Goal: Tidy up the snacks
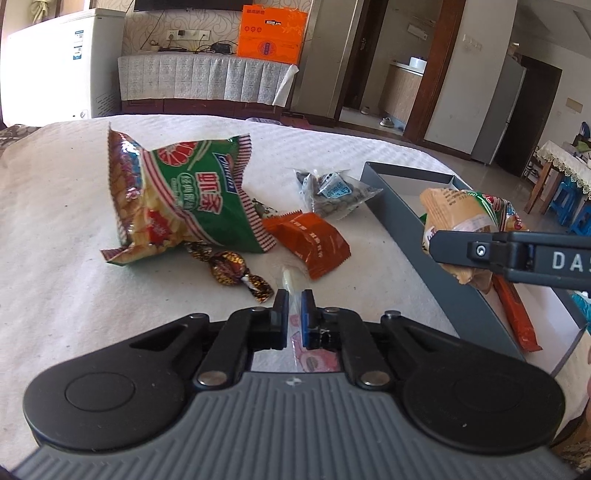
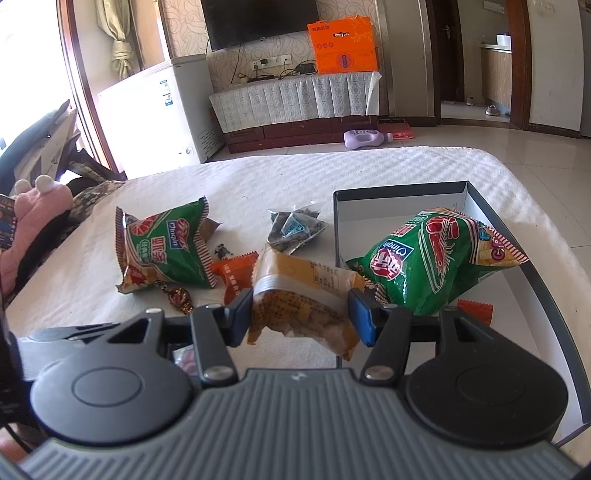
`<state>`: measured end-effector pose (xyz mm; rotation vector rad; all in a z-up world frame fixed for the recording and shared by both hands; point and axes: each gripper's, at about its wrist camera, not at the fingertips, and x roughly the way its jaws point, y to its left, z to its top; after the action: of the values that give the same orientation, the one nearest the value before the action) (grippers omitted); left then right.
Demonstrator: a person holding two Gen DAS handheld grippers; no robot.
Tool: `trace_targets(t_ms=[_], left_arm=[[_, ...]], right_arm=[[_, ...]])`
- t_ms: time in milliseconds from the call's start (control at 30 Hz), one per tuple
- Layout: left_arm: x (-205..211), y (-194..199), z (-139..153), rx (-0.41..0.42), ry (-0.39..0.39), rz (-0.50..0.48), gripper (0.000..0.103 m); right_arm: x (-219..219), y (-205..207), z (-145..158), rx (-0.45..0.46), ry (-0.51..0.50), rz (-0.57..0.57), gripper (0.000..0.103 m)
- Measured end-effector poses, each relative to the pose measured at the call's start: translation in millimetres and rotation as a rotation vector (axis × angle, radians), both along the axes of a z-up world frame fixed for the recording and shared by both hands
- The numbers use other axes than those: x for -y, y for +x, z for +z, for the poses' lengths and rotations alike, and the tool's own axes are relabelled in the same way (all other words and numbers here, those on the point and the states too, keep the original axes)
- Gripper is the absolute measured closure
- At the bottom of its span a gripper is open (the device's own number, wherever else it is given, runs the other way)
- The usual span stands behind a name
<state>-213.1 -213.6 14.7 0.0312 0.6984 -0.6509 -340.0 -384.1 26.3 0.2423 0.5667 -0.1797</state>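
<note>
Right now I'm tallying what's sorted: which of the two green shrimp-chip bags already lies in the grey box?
The green bag with the red shrimp drawing, resting in the grey box. Its twin lies outside on the white cloth, among loose candies.

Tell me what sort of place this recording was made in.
Most likely a home living room. A wall-mounted television hangs above a cloth-draped cabinet, a white chest freezer stands by the window, and doorways open onto other tiled rooms.
</note>
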Motion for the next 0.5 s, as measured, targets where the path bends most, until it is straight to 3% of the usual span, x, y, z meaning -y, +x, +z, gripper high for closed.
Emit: trace_targets(t_ms=[333, 500], left_arm=[[7.1, -7.2, -6.7, 0.044, 0.095, -0.008, 0.093], [15.8, -12.7, -9.7, 0.085, 0.142, -0.023, 0.083]], right_arm=[[-19.7, 10.2, -9.0, -0.064, -0.042, 0.077, 0.045], [-17.2, 11.9, -13.4, -0.092, -0.038, 0.067, 0.045]])
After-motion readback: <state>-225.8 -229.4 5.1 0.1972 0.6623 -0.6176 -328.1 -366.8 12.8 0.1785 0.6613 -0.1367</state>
